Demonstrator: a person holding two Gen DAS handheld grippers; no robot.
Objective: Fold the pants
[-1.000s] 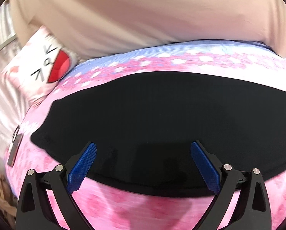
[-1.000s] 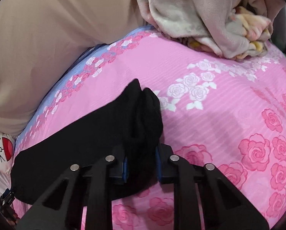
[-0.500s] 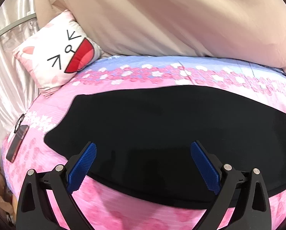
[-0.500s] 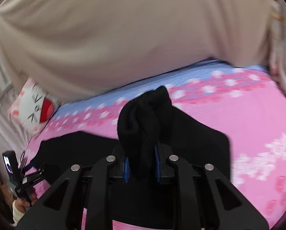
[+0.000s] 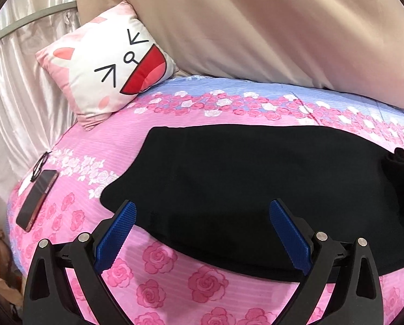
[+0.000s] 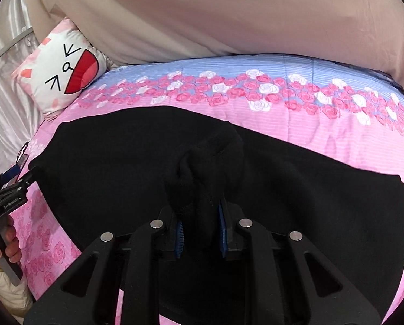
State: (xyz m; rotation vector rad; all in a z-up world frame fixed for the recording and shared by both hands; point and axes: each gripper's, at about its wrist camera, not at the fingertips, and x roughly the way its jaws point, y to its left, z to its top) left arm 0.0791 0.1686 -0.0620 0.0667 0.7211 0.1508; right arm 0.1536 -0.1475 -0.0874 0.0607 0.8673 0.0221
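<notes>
Pink rose-print bedspread [image 5: 158,279] under both grippers, beige sheet [image 5: 256,27] beyond; black pants [image 5: 242,178] lying flat ahead of the left gripper [image 5: 202,227], near edge between its blue pads, spread wide and gripping nothing. Right gripper [image 6: 199,227] pinched on a bunched fold of pants; cat-face cushion [image 5: 112,62] far left, phone [image 5: 36,200] nearer left.

— Those pants [image 5: 242,178] look matt, a soft black knit cloth.
— And the bed sheet [image 5: 175,279] is ribbed printed cotton; the curtain [image 5: 20,103] glossy satin, the phone [image 5: 36,200] shiny glass.
</notes>
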